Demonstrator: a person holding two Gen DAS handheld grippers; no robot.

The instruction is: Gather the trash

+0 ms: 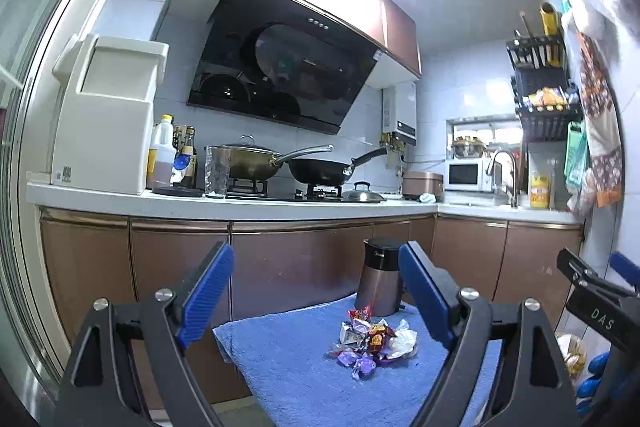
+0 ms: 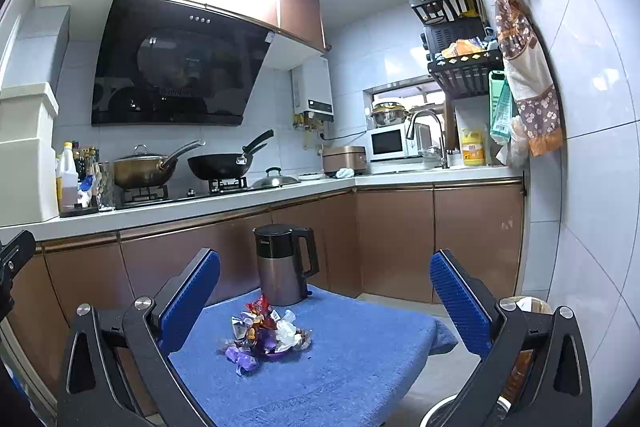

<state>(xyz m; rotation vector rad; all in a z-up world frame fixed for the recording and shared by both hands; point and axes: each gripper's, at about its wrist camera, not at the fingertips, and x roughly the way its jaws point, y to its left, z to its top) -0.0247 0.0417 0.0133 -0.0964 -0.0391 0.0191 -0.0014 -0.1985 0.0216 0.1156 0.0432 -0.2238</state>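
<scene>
Both my left tool (image 1: 316, 291) and right tool (image 2: 326, 297) gape empty, so I'd approach the wrapper pile (image 2: 266, 337) low, pinching one edge piece clear of the kettle (image 2: 282, 263).

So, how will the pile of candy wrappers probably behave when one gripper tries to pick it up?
The pile of candy wrappers looks like thin crinkled foil and plastic, so probably very light and floppy. The pieces lie loose, so a pinch would likely lift only a few and scatter others. The blue towel underneath looks soft, so the pieces should not slide much.
</scene>
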